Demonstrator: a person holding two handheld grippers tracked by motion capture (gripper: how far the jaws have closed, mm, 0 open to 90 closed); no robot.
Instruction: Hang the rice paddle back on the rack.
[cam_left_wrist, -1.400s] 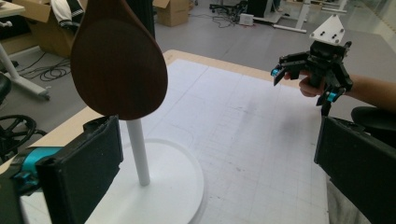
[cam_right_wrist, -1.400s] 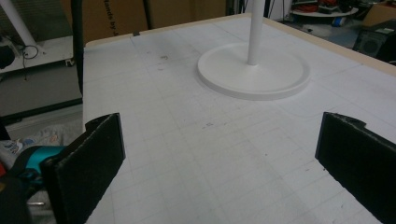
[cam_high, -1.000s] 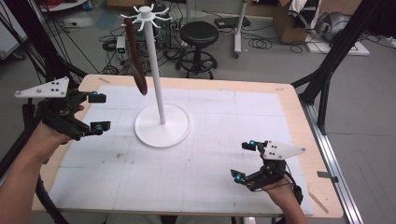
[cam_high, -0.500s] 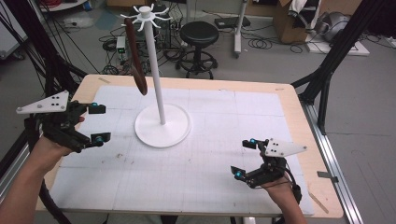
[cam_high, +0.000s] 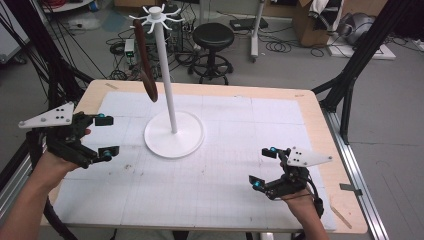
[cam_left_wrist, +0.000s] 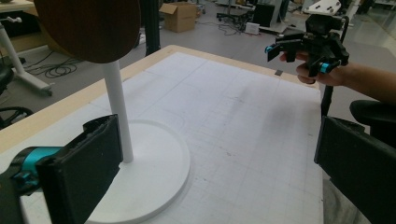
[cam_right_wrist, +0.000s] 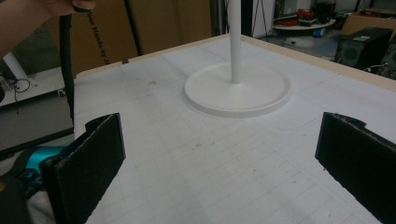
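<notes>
A white stand (cam_high: 173, 135) with a round base and a tall pole rises mid-table; its base also appears in the left gripper view (cam_left_wrist: 154, 172) and the right gripper view (cam_right_wrist: 238, 91). A dark brown wooden spoon (cam_high: 145, 60) hangs from a hook at the top of the pole, its bowl (cam_left_wrist: 88, 28) looming large in the left gripper view. My left gripper (cam_high: 106, 136) is open at the table's left edge, a little left of the base, holding nothing. My right gripper (cam_high: 263, 167) is open near the front right, empty, and appears far off in the left gripper view (cam_left_wrist: 306, 56).
The white gridded mat (cam_high: 240, 130) covers most of the wooden table (cam_high: 315, 115). Beyond the far edge stand a black stool (cam_high: 213, 37), cables and black frame legs (cam_high: 350, 75). A metal rail (cam_high: 350, 165) runs along the right side.
My left gripper has drawn back toward the front-left and lowered a little, away from the stand. The right gripper has hardly moved. The spoon still hangs on the stand.
</notes>
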